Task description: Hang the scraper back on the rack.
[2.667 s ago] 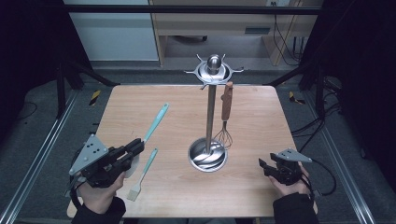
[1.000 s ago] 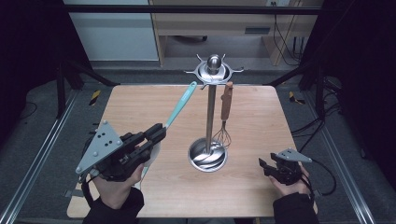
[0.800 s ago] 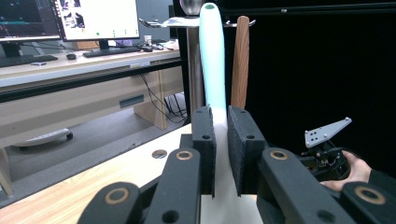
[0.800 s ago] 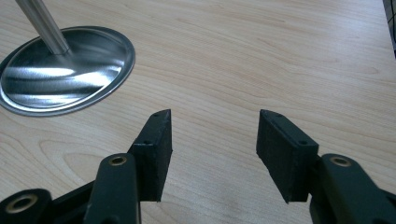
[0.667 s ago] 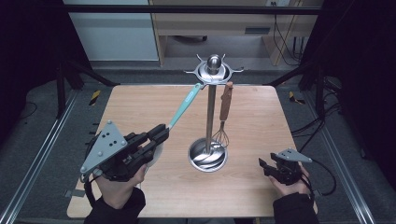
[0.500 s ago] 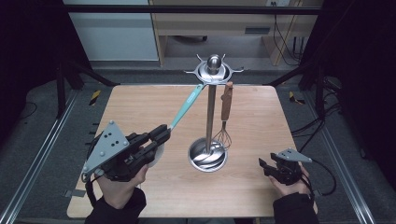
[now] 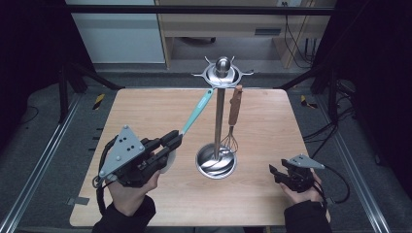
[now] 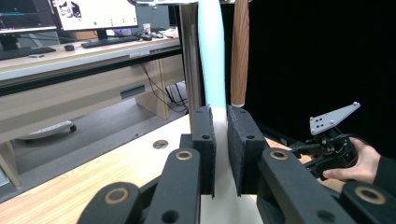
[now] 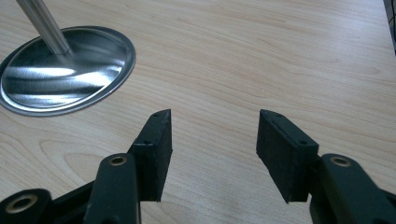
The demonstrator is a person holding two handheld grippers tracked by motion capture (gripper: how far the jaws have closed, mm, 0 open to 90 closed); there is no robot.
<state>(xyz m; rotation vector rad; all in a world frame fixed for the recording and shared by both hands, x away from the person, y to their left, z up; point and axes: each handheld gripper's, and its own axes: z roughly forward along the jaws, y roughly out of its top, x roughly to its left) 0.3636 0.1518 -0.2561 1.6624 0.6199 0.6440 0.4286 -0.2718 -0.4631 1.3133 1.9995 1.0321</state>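
Observation:
A steel utensil stand (image 7: pixel 219 116) rises from its round base dish (image 7: pixel 216 167) at mid-table, with hooks around its top (image 7: pixel 222 73). From one hook hangs a wooden-handled whisk (image 7: pixel 235 104). My left gripper (image 7: pixel 171 141) is shut on a teal-handled utensil (image 7: pixel 197 112), held slanted up. Its handle tip (image 7: pixel 211 91) is just under the top ring, left of the pole. In the left gripper view the teal handle (image 8: pixel 210 56) stands between the pole (image 8: pixel 189 56) and the wooden handle (image 8: pixel 240 51). My right gripper (image 7: pixel 277 173) rests open near the front right edge; its jaws (image 9: pixel 212 149) are empty.
The wooden table (image 7: pixel 272 116) ends close behind the stand. The base dish (image 9: pixel 65 70) lies left of my right gripper. A desk with monitors (image 8: pixel 70 18) stands beyond the table. The other hand's gripper (image 8: pixel 327 140) is visible in the left gripper view.
My left gripper lifted the teal utensil off the table, then carried it right and tilted its handle tip up under the stand's top. The right gripper stayed put.

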